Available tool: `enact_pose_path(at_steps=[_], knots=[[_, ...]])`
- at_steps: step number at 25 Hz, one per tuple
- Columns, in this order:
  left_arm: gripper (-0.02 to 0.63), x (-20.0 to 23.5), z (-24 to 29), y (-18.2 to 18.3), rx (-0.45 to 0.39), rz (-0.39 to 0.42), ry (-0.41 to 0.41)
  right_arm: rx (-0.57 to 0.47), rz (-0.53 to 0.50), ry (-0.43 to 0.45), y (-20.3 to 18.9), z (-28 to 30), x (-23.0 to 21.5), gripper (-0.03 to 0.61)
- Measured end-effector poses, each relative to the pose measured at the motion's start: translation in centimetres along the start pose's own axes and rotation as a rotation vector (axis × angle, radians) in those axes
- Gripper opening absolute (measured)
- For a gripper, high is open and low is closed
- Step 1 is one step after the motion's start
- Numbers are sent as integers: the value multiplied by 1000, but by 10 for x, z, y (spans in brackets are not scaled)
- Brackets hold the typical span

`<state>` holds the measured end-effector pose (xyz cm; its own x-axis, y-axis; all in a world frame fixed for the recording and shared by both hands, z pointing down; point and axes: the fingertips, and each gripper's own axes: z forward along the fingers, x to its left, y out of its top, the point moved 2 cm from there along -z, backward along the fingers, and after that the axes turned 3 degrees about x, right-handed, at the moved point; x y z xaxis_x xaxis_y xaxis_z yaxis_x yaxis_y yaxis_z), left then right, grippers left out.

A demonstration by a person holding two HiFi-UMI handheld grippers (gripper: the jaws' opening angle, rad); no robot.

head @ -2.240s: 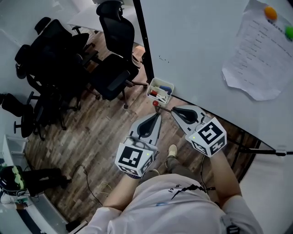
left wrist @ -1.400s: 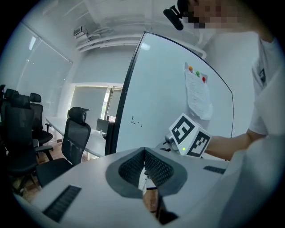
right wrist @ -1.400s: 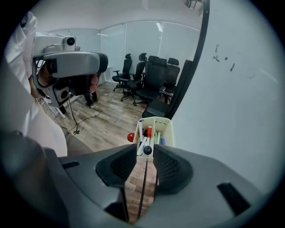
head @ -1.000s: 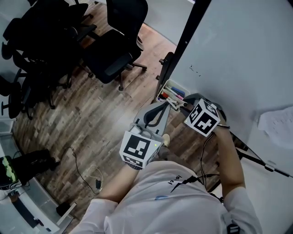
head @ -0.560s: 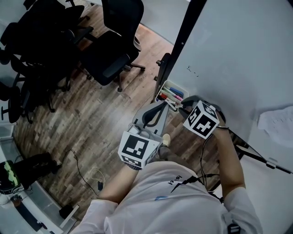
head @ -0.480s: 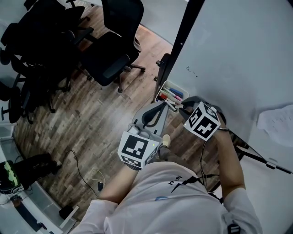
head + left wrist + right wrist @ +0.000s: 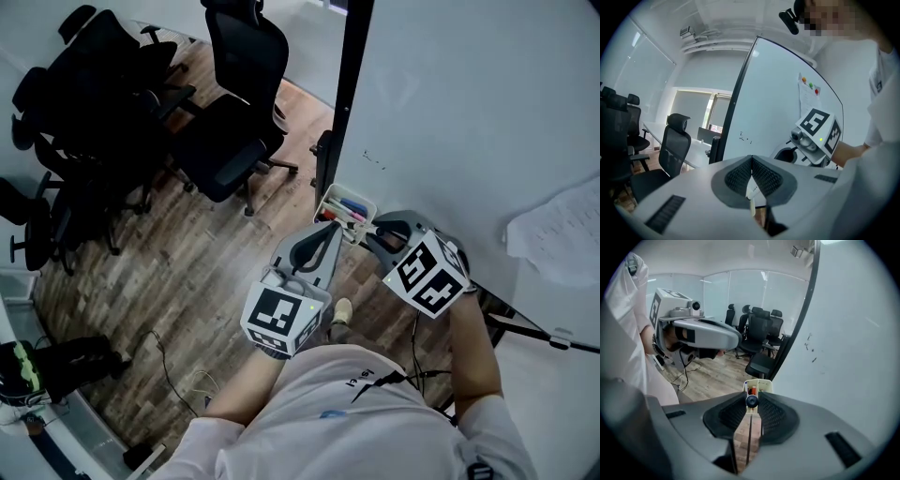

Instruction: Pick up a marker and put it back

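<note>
1. Grey fingers point(image 7: 772, 414) of the right gripper point(image 7: 374, 231) are pinching a marker point(image 7: 751, 401). Its dark round end is showing end-on between them at the lower middle of the right gripper view, just in front of a white tray point(image 7: 767, 386).
2. About two seconds ago the marker's red end was sticking out clear below the tray. Now the right gripper's tips are standing close by the tray's right end, in the middle of the head view, and that red end is no longer showing there.
3. On the left gripper point(image 7: 752, 162) the fingers point(image 7: 736, 176) are pressing together at their tips with nothing between them. This gripper is keeping its place beside the right one, pointing toward the tray as it did before.
4. The head view itself has been swinging: the black post point(image 7: 343, 94) at the whiteboard's edge is now running almost straight up the upper middle of the frame, where it was leaning before.
5. A whiteboard point(image 7: 469, 112) is filling the upper right, with a paper sheet point(image 7: 562, 234) hanging at the right edge.
6. Black office chairs point(image 7: 230, 141) are crowding the upper left on a wooden floor point(image 7: 178, 281).
</note>
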<state>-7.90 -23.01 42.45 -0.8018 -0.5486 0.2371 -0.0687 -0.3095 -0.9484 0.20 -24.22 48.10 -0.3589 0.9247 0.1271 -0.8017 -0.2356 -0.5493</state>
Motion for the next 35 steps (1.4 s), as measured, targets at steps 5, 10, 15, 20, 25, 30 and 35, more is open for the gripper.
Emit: enact_pose_path(at_steps=[5, 10, 15, 20, 25, 30, 35], knots=[[11, -9, -7, 19, -36, 24, 0, -153, 36, -38, 26, -34, -1, 81], [11, -15, -15, 38, -69, 45, 3, -250, 39, -65, 44, -60, 0, 81], [11, -23, -20, 54, -104, 59, -3, -296, 44, -83, 51, -73, -4, 81], [11, -30, -29, 71, -135, 67, -10, -349, 54, -87, 65, -90, -4, 81], [11, -31, -33, 83, -164, 78, -3, -386, 63, -96, 73, -100, -5, 81], [11, -30, -34, 86, -178, 78, 3, -396, 74, -99, 73, -100, -5, 81], [11, -32, -33, 86, -172, 98, -9, -395, 72, -109, 72, -100, -6, 81]])
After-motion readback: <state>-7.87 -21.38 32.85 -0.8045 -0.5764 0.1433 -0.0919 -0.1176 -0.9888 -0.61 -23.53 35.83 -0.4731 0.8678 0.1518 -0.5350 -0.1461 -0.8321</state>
